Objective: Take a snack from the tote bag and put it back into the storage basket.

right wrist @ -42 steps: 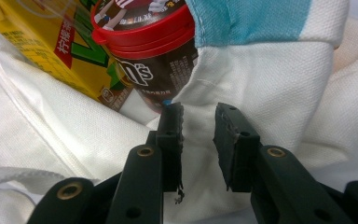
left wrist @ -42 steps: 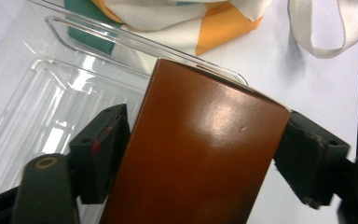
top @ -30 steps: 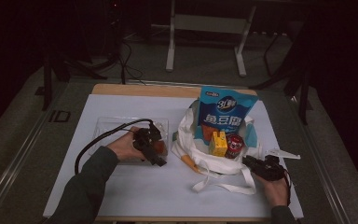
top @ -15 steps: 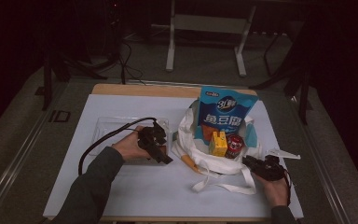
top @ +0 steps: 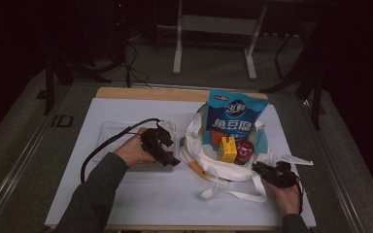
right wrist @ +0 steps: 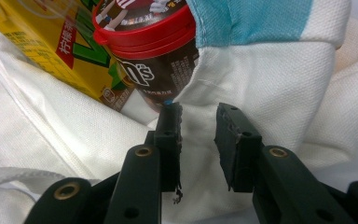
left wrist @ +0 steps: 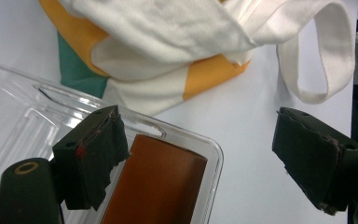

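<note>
A white tote bag [top: 209, 162] with orange and green patches [left wrist: 168, 28] lies open on the white mat. In it are a blue snack bag [top: 235, 119], a yellow carton [top: 227, 149] and a red-lidded brown candy can [top: 244, 151]. My left gripper [top: 170, 158] is wide open over the near corner of a clear plastic tray [top: 107, 131], just left of the bag. Between its jaws [left wrist: 198, 114] lies a brown block [left wrist: 158, 182] in the tray [left wrist: 214, 149]. My right gripper [top: 258, 168] is at the bag's right front rim. Its jaws [right wrist: 198, 112] stand a narrow gap apart against the white cloth [right wrist: 261, 93], just below the can [right wrist: 154, 56] and carton [right wrist: 51, 42].
A white bag handle [top: 233, 194] loops toward the table's front edge. Another strap [top: 296, 159] trails off to the right. The left gripper's black cable [top: 107, 145] curves over the tray. A wooden strip [top: 141, 93] edges the table's far side, with a metal stand [top: 213, 24] behind.
My left gripper has shifted a little to the right, toward the bag. The right gripper and the bag's contents stay as they were.
</note>
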The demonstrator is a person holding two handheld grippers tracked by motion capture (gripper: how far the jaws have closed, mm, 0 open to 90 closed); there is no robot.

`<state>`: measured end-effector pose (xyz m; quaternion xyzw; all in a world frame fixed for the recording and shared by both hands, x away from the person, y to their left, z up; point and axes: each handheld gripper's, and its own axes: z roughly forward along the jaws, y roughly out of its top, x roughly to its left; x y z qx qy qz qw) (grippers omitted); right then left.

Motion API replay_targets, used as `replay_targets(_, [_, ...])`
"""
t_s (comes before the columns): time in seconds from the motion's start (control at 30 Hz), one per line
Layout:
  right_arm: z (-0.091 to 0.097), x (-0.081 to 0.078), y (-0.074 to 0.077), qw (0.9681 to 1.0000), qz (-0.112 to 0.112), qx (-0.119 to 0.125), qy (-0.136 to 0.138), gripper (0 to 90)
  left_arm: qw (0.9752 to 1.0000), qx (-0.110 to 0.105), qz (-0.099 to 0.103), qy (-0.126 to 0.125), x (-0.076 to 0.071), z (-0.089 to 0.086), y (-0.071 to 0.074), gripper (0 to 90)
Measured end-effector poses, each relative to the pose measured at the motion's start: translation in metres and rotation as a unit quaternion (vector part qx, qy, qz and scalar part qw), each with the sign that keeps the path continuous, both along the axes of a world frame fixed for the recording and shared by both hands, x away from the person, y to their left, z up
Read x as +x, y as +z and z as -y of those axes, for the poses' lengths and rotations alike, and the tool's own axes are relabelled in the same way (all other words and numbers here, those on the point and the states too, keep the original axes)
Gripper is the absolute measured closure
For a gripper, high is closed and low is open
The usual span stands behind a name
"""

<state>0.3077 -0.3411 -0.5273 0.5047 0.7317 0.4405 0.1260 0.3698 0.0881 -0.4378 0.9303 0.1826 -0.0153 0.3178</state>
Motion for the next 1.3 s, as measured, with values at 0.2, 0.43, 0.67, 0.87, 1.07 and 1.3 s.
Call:
replay_targets(0.2, [0.001,0.001,0.0,1.0,-0.001,0.002,0.002,70.4,0.9995,-0.029,0.006,-0.015,-0.004,0.002,0.008,14.6])
replay_targets(0.43, [0.001,0.001,0.0,1.0,0.0,0.002,0.003,70.4,0.9982,-0.051,0.02,-0.023,-0.008,0.008,0.019,14.7])
replay_targets(0.67, [0.001,0.001,0.0,1.0,-0.001,0.002,0.002,70.4,0.9967,-0.059,0.045,-0.031,-0.012,0.02,0.028,15.8])
replay_targets(0.87, [0.001,0.001,0.0,1.0,0.0,0.003,0.003,69.7,0.996,-0.072,0.047,-0.024,-0.01,0.024,0.031,21.8])
replay_targets(1.07, [0.001,0.0,0.0,1.0,0.0,0.004,0.002,69.6,0.9958,-0.075,0.051,-0.014,-0.009,0.028,0.031,26.1])
replay_targets(1.3, [0.0,0.001,0.0,1.0,0.0,0.002,0.003,69.5,0.9959,-0.066,0.062,0.008,-0.005,0.035,0.028,35.6])
